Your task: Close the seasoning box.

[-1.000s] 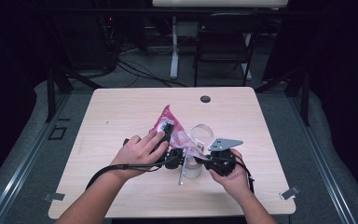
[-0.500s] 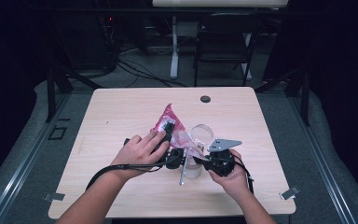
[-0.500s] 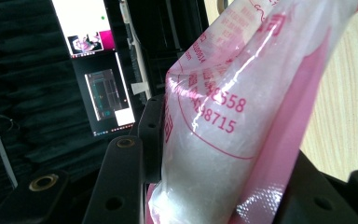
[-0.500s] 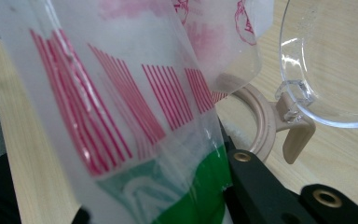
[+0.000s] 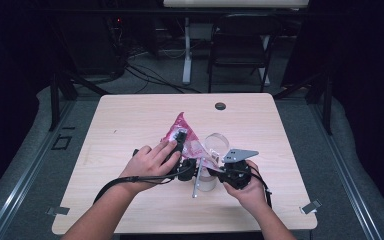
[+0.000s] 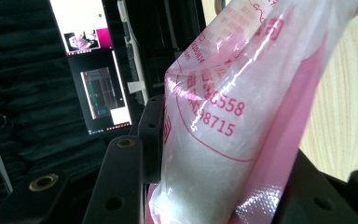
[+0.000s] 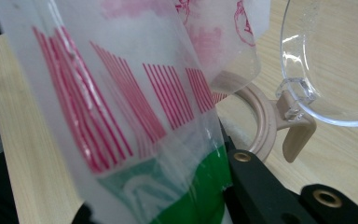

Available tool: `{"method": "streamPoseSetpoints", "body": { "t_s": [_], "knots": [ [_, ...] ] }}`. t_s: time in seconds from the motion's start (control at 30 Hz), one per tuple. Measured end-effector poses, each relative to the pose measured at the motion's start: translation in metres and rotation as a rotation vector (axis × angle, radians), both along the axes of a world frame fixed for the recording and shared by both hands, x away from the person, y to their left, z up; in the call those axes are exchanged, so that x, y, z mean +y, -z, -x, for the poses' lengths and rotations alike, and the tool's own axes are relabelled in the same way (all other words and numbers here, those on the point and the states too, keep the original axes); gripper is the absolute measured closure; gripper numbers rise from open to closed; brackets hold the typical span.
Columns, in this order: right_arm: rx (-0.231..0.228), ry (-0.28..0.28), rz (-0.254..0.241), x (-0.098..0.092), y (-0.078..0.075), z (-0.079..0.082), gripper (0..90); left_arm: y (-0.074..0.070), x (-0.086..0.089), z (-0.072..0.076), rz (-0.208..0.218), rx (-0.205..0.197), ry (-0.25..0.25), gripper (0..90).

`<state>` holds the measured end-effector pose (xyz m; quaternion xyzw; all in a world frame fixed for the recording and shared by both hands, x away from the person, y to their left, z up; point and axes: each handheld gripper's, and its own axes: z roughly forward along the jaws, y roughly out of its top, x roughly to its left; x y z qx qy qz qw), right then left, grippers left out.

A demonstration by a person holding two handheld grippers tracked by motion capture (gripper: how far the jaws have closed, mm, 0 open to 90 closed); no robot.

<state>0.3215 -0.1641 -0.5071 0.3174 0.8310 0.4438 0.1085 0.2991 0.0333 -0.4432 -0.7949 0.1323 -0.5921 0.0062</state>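
A light wooden desk (image 5: 130,120) stands on grey floor. A small dark round disc (image 5: 220,106) lies near the desk's far edge. Beyond the desk stand a dark chair (image 5: 237,55) and a white post (image 5: 186,50).

Bag (image 5: 185,137): mid-counter (image 5: 130,115), between both grippers.
Jar (image 5: 211,160): just right of the bag, touching it.
Left gripper (image 5: 180,150): left of jar.
Right gripper (image 5: 219,172): near-right, beside jar.
Chair (image 5: 237,50): beyond the far edge.
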Motion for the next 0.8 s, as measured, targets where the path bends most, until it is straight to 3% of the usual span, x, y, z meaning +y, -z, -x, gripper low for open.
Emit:
{"method": "streamPoseSetpoints", "body": {
  "t_s": [0.8],
  "knots": [
    [-0.013, 0.006, -0.008, 0.001, -0.003, 0.002, 90.0, 0.010, 0.011, -0.003, 0.034, 0.053, -0.031, 65.8]
  ]
}}
